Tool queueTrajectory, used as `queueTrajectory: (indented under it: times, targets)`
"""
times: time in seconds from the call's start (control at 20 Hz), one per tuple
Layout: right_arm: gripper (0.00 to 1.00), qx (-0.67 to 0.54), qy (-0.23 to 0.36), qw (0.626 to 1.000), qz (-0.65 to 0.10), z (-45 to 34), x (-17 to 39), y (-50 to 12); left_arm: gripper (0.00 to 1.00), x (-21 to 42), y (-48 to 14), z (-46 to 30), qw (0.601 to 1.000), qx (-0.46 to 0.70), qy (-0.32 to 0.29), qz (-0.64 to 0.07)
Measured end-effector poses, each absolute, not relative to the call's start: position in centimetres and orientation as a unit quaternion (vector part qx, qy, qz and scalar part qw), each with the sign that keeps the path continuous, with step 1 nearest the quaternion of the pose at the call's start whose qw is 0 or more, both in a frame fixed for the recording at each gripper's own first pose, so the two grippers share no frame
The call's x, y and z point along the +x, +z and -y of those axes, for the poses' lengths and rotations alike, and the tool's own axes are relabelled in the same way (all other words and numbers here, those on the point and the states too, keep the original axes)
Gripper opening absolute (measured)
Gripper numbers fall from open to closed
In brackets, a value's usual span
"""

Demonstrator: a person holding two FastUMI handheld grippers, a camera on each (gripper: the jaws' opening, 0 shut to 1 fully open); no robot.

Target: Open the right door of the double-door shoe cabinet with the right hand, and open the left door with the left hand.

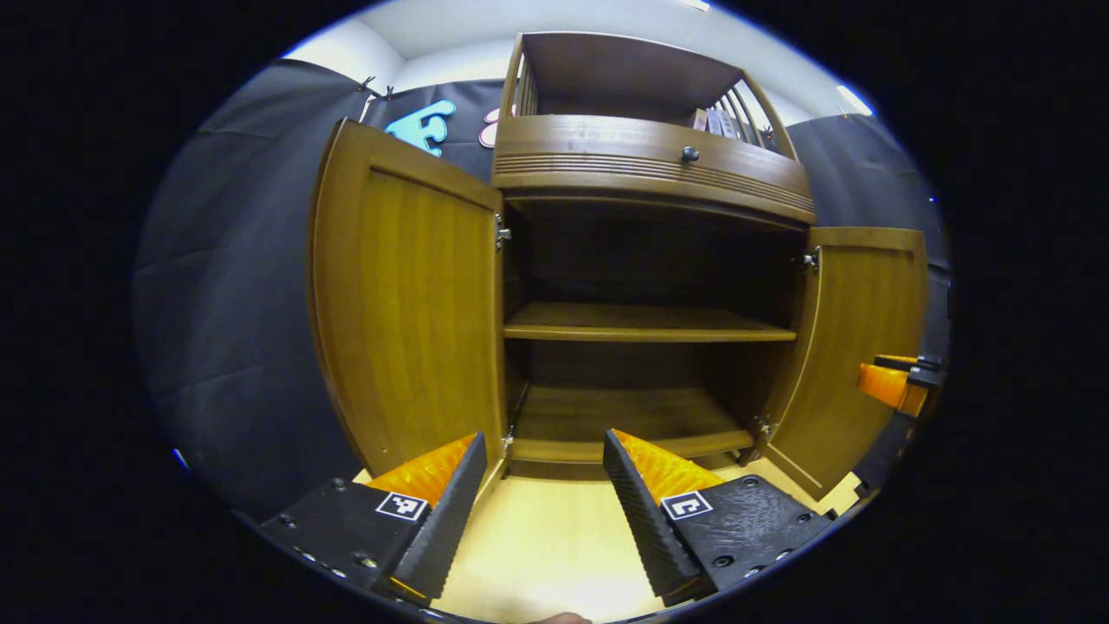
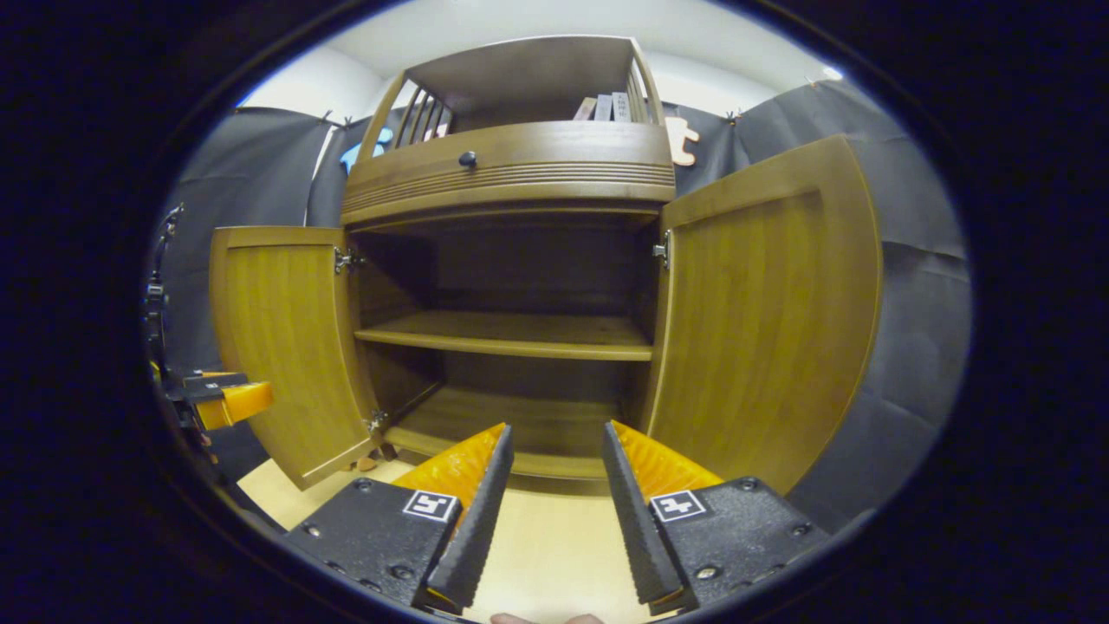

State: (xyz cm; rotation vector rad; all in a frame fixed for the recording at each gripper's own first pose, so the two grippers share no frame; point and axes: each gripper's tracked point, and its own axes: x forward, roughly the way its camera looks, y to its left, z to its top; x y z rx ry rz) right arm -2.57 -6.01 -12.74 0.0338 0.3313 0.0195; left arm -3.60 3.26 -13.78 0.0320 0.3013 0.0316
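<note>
Standing on the pale wooden desk [image 1: 554, 546], the brown wooden double-door shoe cabinet [image 1: 650, 165] has its left door [image 1: 407, 303] and right door [image 2: 762, 312] swung wide; left tongs [image 1: 541, 455] and right tongs [image 2: 554, 442] hover released, grasping nothing.

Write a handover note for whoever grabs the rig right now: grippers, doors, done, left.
Left gripper: open, holding nothing, backed off in front of the shoe cabinet.
Right gripper: open, holding nothing, also facing the cabinet's opening.
Left door: swung wide open.
Right door: swung wide open.
Inside, the middle shelf looks bare; the drawer above, with its knob, is closed.
Done: both doors open.
Left: apparently nothing; just keep both grippers off the doors.
</note>
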Motion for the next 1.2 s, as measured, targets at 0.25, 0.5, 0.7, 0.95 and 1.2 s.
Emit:
queueTrajectory:
  times: [0.25,0.5,0.7,0.95,1.2]
  targets:
    - [0.76,0.022,0.007,0.988,-0.150,6.1,-3.4,-11.7,0.95,-3.6,-12.3,-0.6,0.992,-0.001,0.017,-0.128]
    - [0.80,0.041,0.000,0.989,-0.139,6.3,-3.4,-11.1,0.95,-3.8,-10.8,1.7,0.995,0.009,0.005,-0.104]
    - [0.80,0.045,0.002,0.991,-0.129,6.7,-3.5,-10.7,0.95,-4.0,-9.6,2.5,0.997,0.003,-0.001,-0.081]
    - [0.81,0.045,0.008,0.991,-0.128,6.7,-3.6,-9.5,0.95,-4.1,-8.4,2.6,0.998,0.000,0.000,-0.059]
    - [0.81,0.015,0.014,0.993,-0.116,6.7,-4.1,-7.7,0.95,-4.4,-7.7,1.9,0.998,0.013,0.019,-0.054]
